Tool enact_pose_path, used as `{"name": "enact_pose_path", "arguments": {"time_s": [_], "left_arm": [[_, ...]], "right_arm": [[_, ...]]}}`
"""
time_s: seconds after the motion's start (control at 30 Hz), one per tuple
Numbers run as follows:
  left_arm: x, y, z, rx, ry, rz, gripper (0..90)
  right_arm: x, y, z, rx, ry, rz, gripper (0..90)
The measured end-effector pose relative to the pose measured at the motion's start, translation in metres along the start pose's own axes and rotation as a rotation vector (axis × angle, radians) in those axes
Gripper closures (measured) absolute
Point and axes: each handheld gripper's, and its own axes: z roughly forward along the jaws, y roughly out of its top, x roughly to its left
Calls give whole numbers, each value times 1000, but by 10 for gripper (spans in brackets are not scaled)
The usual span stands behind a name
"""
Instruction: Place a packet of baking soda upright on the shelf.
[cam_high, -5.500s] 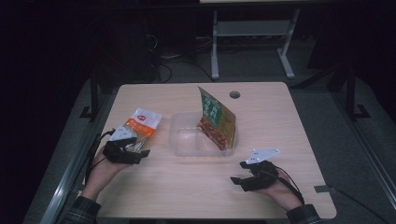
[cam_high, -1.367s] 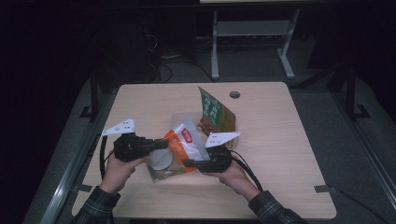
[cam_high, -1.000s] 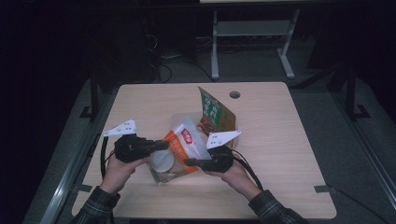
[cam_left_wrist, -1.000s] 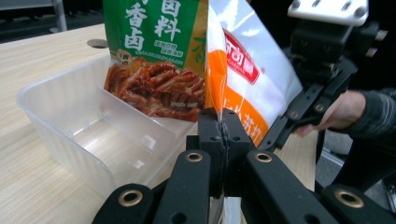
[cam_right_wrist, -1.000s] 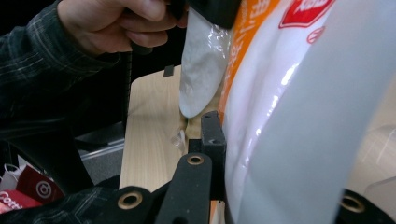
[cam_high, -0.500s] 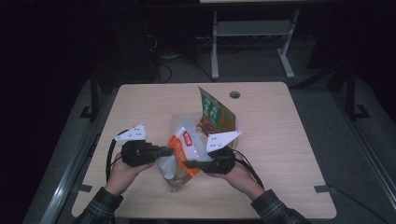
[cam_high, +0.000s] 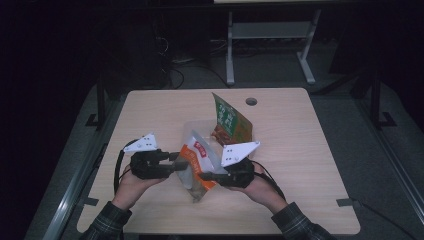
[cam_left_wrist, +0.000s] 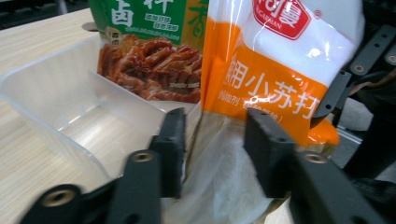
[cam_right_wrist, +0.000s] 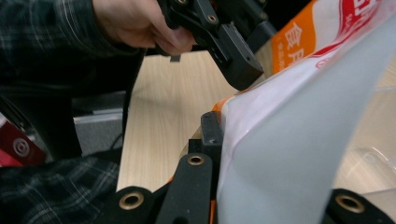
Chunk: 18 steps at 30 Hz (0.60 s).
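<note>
An orange and white snack bag hangs over the table's front middle, between both grippers. My right gripper is shut on its right edge; in the right gripper view one black jaw presses the bag. My left gripper is at the bag's left side. Its jaws have just been opening and now stand apart around the bag's pale lower part without pressing it. Just behind lies a clear plastic container, with a green snack bag standing in its right end.
The wooden table has a round cable hole near its far edge. Its left and right parts are bare wood. A metal stand is on the dark floor beyond.
My left gripper's jaws have come apart off the bag. The bag has sagged lower and now hangs from the right gripper. Both hands have stayed about where they were.
</note>
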Motion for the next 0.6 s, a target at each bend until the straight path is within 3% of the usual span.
{"name": "enact_pose_path", "arguments": {"time_s": [0.1,0.4,0.6], "left_arm": [[-2,-2,-2,2,19,-1,445],[-6,-23,-5,31,49,-15,316],[-10,-52,-10,121,97,12,278]], "right_arm": [[1,0,-1,19,-8,-21,900],[0,3,-10,23,-13,-36,900],[-2,7,-19,19,-16,-46,900]]}}
